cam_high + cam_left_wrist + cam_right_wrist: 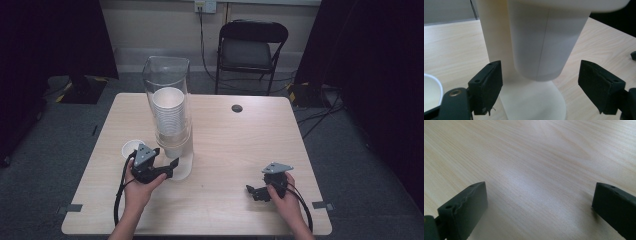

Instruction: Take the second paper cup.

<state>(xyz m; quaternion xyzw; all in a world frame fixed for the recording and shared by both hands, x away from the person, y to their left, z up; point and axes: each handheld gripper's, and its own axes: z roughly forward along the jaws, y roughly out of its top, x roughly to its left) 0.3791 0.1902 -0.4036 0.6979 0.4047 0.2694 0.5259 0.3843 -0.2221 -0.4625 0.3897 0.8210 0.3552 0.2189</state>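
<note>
One white paper cup (546, 50), plain with a faint vertical seam, hangs from the clear dispenser (167, 80) at the bench's (240, 150) nine o'clock, between the open left gripper (539, 85) jaws, untouched; right gripper (539, 207) gapes empty.

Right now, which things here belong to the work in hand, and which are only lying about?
In the work: cup dispenser, lowest paper cup, single cup, left gripper.
Lying about: folding chair, cables, right gripper.
</note>
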